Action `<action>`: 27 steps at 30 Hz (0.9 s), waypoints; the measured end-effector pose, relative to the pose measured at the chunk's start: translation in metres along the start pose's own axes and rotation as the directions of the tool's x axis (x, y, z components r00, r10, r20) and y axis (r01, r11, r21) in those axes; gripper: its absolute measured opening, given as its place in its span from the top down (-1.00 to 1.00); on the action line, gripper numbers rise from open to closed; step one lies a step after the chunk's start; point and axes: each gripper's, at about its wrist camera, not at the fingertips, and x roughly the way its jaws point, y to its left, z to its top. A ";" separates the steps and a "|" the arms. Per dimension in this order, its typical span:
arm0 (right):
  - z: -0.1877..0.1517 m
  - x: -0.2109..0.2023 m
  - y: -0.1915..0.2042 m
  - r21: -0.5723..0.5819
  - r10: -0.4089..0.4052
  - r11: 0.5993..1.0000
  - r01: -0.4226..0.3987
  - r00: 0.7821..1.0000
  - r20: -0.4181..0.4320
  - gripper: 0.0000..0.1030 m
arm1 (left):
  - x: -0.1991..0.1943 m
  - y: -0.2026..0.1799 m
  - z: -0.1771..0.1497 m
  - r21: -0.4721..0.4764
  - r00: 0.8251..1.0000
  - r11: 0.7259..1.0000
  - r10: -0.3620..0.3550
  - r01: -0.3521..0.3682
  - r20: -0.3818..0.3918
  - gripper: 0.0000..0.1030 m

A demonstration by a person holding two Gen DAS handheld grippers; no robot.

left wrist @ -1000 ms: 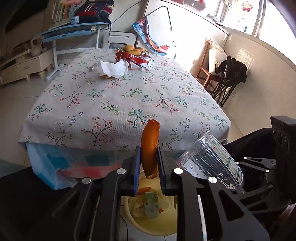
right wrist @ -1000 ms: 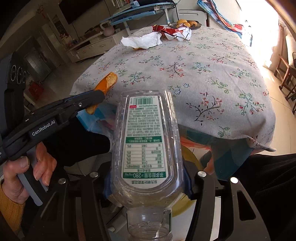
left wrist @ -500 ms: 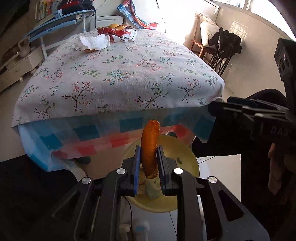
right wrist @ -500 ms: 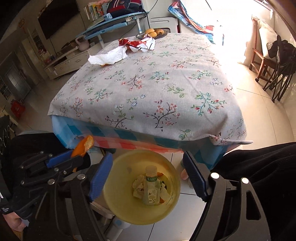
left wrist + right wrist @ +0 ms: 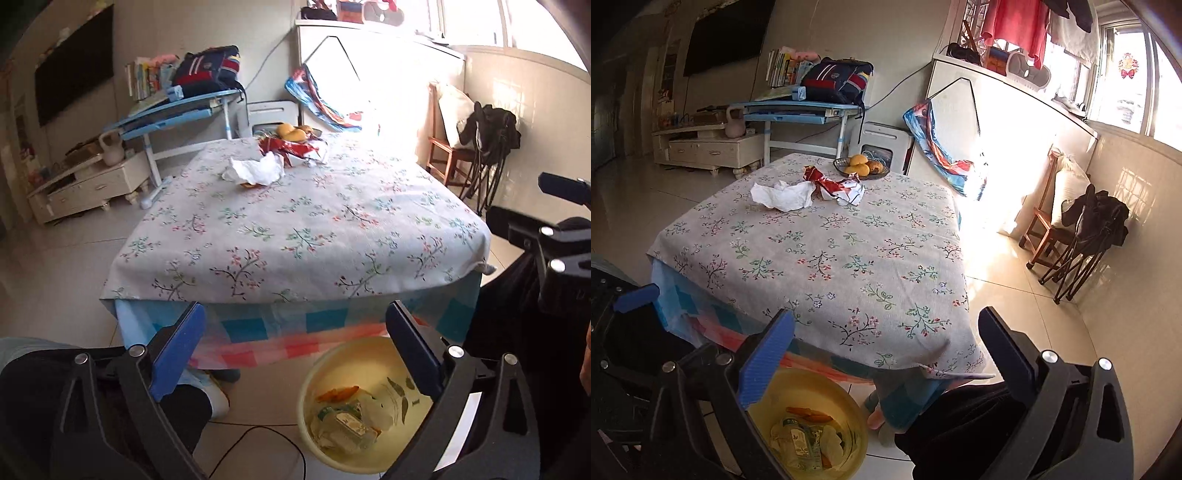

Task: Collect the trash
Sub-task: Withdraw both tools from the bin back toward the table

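Peel (image 5: 338,393) and bottle (image 5: 345,428) have both dropped into the yellow bin (image 5: 310,384) below the fingers since a second ago. Left gripper (image 5: 295,349) and right gripper (image 5: 884,354) are opening wide with nothing between them, while tissue (image 5: 783,195) and wrapper (image 5: 836,186) sit far ahead on the bench (image 5: 827,258).

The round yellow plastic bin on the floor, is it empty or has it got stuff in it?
Not empty. The round yellow plastic bin holds an orange peel, a green-labelled clear plastic bottle and crumpled scraps, filling only its bottom.

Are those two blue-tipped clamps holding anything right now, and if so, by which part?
Nothing is held. The left gripper and right gripper are both opening with nothing between the jaws; the orange peel and bottle lie in the yellow bin.
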 end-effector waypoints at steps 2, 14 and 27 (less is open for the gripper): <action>0.001 0.000 0.001 -0.009 0.004 1.000 -0.004 1.000 0.003 -0.85 | -0.002 0.008 0.005 -0.040 0.999 0.999 0.030 -0.029 0.024 -0.86; -0.001 0.003 0.000 -0.011 0.026 1.000 -0.026 1.000 0.001 -0.85 | 0.005 0.012 0.008 -0.074 0.997 0.995 0.076 -0.073 0.029 -0.86; 0.001 0.006 0.001 -0.007 0.061 0.998 -0.061 0.998 -0.012 -0.85 | 0.014 0.009 0.009 -0.084 0.998 0.994 0.066 -0.065 0.012 -0.86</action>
